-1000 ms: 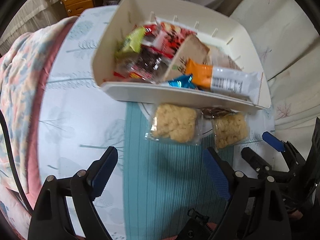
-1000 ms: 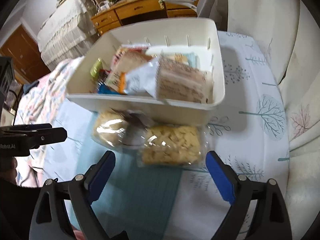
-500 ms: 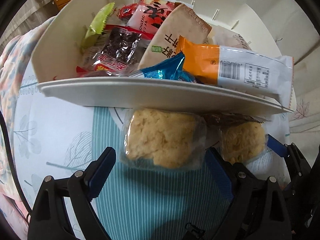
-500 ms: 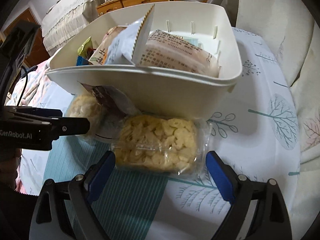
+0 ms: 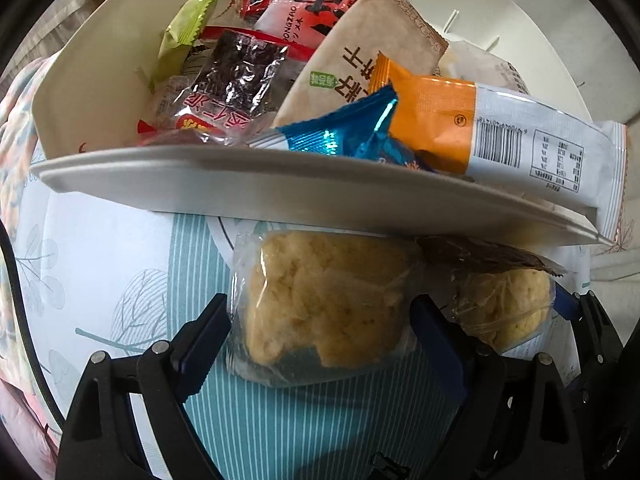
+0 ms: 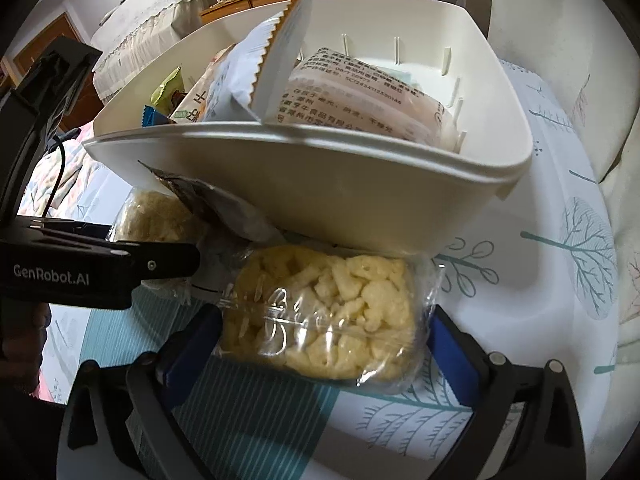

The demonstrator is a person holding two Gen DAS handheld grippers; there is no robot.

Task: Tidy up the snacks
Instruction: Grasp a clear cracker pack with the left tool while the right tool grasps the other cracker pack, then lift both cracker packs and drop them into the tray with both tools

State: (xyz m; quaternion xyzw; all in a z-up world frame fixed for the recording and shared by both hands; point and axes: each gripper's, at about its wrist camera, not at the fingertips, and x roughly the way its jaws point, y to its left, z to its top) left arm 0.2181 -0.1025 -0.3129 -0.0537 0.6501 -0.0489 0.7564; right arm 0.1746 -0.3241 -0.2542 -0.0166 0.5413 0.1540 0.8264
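While crinkly-wrapped crisp cakes (image 5: pixel 320 308) sit between wide fingers (image 5: pixel 204 332), glossy packets fill the bin (image 5: pixel 240 192).

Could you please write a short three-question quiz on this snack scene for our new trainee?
1. True or false: the left gripper already holds its clear-wrapped rice cake above the white bin.
2. What lies between the right gripper's fingers?
A. a blue wrapper
B. a clear-wrapped puffed rice cake
C. nothing
3. Fill in: the long orange-and-white packet overhangs the bin's ____ rim.

Key
1. False; the cake lies on the tablecloth in front of the bin.
2. B
3. Near.
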